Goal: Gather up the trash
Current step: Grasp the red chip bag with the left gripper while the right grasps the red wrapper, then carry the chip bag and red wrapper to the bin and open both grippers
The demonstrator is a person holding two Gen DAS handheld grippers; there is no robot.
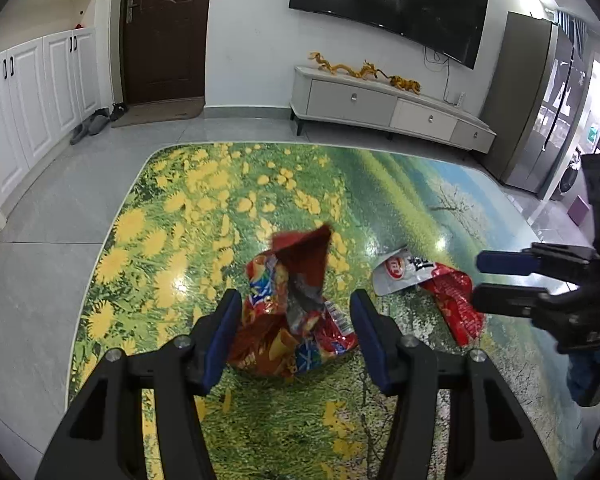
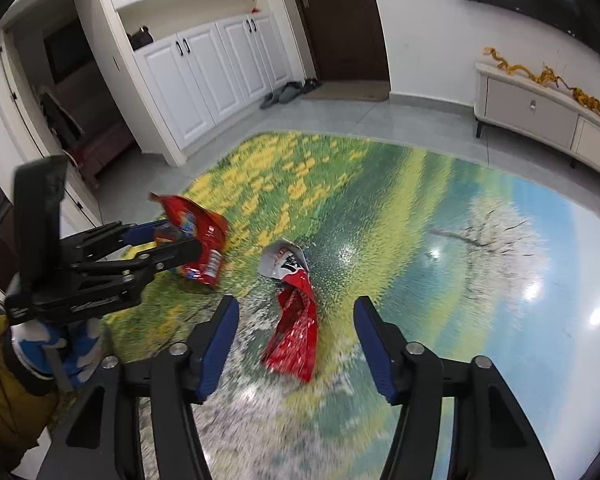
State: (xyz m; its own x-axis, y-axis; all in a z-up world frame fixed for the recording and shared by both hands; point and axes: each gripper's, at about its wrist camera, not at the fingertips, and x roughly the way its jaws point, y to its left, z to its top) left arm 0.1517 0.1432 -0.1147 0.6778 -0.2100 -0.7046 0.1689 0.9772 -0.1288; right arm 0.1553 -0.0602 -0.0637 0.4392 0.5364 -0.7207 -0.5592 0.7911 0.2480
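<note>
Chip bag [image 1: 296,312] and red wrapper [image 2: 294,320] on the flower-print surface [image 1: 180,216].
Bag framed by left claw [image 1: 294,334], open, pads clear; wrapper between right claw [image 2: 296,346], open too.

Bright, even indoor light. Ceiling lamps glare off the glossy meadow-print floor mat [image 2: 500,264] and the black wall television [image 1: 388,4]. The right view's foreground is motion-blurred; fisheye edges bend and darken.

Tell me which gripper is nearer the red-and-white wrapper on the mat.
Right. The right gripper brackets the red-and-white wrapper, its jaws on either side without pressing it. The left gripper sits off to that wrapper's side, around the orange snack bag.
</note>
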